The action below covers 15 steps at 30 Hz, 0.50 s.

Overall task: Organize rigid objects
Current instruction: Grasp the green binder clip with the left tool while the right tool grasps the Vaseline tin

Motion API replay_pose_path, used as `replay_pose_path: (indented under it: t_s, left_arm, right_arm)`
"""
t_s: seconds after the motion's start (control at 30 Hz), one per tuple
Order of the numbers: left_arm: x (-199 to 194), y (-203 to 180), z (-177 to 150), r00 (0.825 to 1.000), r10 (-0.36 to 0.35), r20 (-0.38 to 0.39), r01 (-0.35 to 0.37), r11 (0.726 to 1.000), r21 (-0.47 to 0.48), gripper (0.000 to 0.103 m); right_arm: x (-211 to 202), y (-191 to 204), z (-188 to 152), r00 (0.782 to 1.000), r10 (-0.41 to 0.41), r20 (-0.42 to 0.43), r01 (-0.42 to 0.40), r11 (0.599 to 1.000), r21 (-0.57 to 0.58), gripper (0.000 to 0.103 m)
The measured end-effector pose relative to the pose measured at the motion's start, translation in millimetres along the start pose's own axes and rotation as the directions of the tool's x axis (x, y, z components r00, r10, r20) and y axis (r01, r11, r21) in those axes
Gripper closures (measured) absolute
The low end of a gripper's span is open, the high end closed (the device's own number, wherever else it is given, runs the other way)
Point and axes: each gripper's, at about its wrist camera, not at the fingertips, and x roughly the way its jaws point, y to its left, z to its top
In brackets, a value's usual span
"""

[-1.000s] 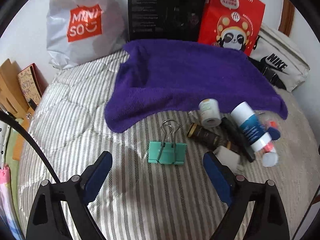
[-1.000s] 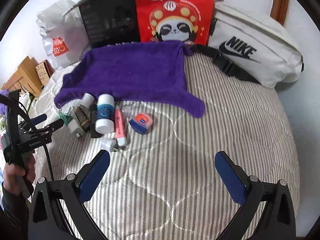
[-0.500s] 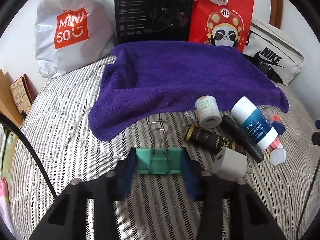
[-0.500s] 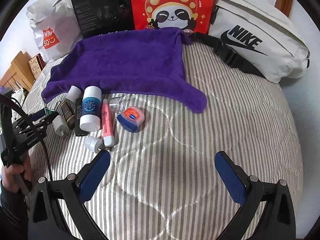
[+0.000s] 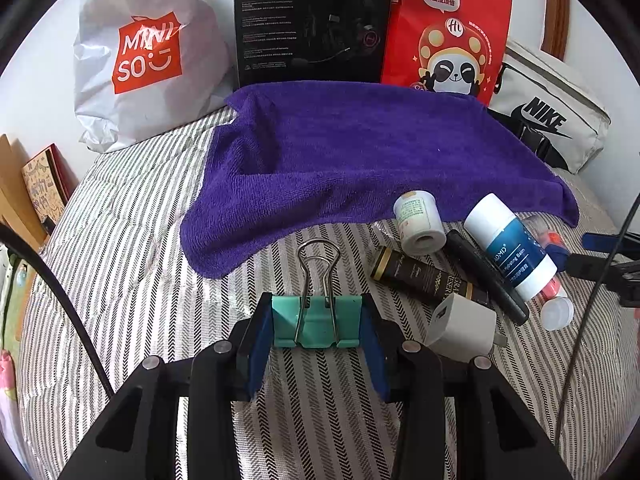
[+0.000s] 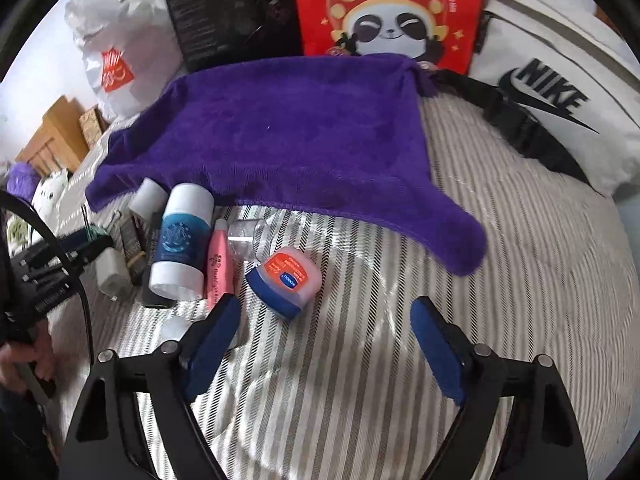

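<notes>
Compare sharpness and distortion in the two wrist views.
Left wrist view: crisp, the teal binder clip and bottle labels are legible; fisheye bends the edges, dark corners. Right wrist view: motion-blurred, the striped bedcover smears; same fisheye curvature, the small jar only softly readable.

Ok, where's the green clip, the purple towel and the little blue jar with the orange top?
green clip (image 5: 316,322), left wrist view, on its green body between the gripper pads.
purple towel (image 5: 360,160), left wrist view, on the middle of the cloth.
little blue jar (image 6: 286,278), right wrist view, on its orange label.

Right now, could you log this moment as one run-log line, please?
left gripper: shut on binder clip | right gripper: open, closing, near jelly jar
</notes>
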Motion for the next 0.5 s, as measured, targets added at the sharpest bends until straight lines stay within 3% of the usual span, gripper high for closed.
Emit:
replay_pose_path:
  t_s: [0.3,0.5]
  left_arm:
    - [0,0,0,1.0,0.0,0.0,0.0,1.0,0.0,0.064]
    - [0,0,0,1.0,0.0,0.0,0.0,1.0,-0.001,0.064]
  right_arm:
    - [18,2,11,1.0,-0.004,0.03,0.006,0.999,-0.047,0.031]
    - [20,7,14,0.997,-0.034,0.068,0.04,0.996,-0.08,0.057]
